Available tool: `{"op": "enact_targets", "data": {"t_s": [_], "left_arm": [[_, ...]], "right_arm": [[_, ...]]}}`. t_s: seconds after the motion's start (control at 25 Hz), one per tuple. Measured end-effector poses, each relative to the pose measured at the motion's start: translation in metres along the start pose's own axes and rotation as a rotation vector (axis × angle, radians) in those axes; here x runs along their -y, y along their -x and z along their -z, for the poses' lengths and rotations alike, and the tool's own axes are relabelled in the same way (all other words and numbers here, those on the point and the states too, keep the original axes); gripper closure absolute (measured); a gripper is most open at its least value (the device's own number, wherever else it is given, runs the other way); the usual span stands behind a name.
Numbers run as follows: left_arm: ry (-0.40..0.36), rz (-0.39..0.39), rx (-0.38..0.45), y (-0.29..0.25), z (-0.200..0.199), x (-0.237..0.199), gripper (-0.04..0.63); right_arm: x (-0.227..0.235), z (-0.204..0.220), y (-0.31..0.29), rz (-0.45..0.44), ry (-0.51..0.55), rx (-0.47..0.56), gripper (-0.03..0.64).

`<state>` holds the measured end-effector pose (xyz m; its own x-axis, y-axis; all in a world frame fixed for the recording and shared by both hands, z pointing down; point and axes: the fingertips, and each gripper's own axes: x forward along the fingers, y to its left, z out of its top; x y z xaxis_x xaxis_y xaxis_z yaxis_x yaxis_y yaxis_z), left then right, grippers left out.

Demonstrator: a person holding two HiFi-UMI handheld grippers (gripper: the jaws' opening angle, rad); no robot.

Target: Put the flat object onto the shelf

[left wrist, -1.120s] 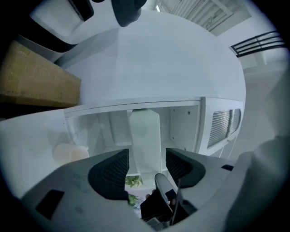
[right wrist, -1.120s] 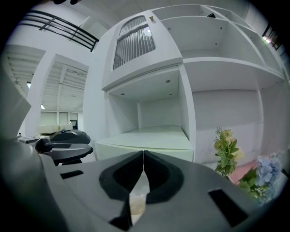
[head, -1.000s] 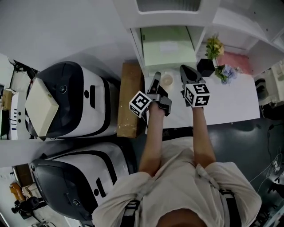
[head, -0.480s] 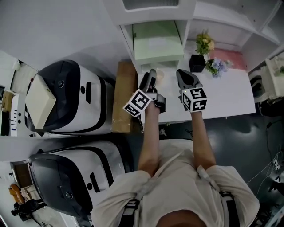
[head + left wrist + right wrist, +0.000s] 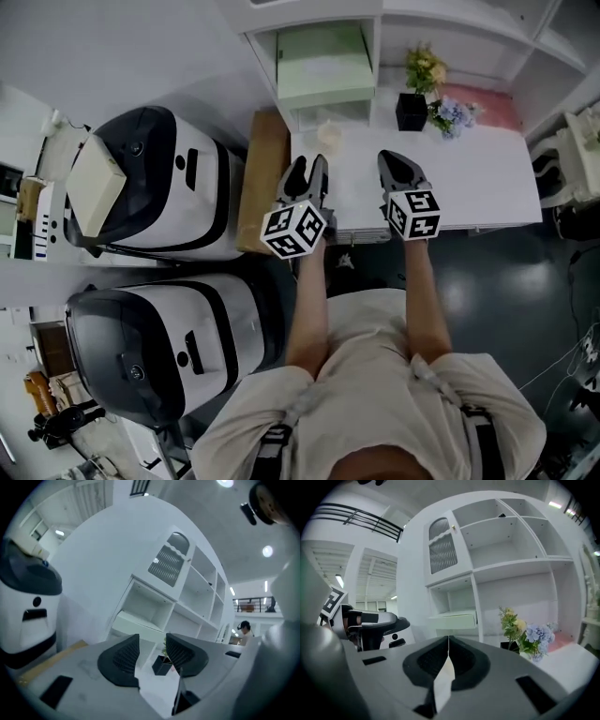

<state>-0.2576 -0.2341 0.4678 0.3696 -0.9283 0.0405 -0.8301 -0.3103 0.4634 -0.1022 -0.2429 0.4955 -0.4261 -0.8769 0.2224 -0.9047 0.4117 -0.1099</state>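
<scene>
The flat object, a pale green box [image 5: 323, 61], lies in the lowest compartment of the white shelf [image 5: 267, 70]; it also shows in the left gripper view [image 5: 136, 620] and the right gripper view [image 5: 452, 619]. My left gripper [image 5: 308, 167] hovers over the left end of the white table [image 5: 469, 178], well short of the shelf. Its jaws are closing with a gap still between them [image 5: 152, 653] and nothing in it. My right gripper [image 5: 394, 159] hangs beside it over the table, its jaws [image 5: 448, 641] shut on nothing.
A black flower pot [image 5: 411, 111] with yellow and blue flowers, a small cup [image 5: 328, 136] and a pink item [image 5: 478, 103] stand on the table. A brown box [image 5: 265, 178] sits left of the table. Two white-and-black machines [image 5: 159, 197] [image 5: 169, 347] stand further left.
Both grippers have drawn back from the shelf toward the person. The left gripper's jaws have narrowed. The green box stays on the shelf.
</scene>
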Motion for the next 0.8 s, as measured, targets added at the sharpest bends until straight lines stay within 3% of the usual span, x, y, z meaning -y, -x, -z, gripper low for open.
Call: {"op": "enact_targets", "data": {"t_s": [0.2,0.36,0.52,0.72,0.8], "left_arm": [[-0.153,-0.05,0.018,0.03,-0.005,0.01,0.414],[-0.273,-0.127,0.027,0.046,0.0,0.014,0.423],[-0.309,-0.132,0.024,0.052,0.008,0.019,0.457],[-0.339,-0.106,0.03,0.056,0.012,0.028,0.569],[-0.341,-0.1,0.028,0.059,0.015,0.03,0.581]], "right_arm": [[-0.011,0.013,0.02,-0.002,-0.069,0.039,0.548],[-0.015,0.021,0.038,-0.003,-0.066,0.043,0.548],[-0.016,0.017,0.052,-0.003,-0.058,0.075,0.548],[-0.017,0.014,0.067,-0.004,-0.035,0.098,0.548],[-0.017,0.018,0.074,-0.003,-0.025,0.095,0.548]]}}
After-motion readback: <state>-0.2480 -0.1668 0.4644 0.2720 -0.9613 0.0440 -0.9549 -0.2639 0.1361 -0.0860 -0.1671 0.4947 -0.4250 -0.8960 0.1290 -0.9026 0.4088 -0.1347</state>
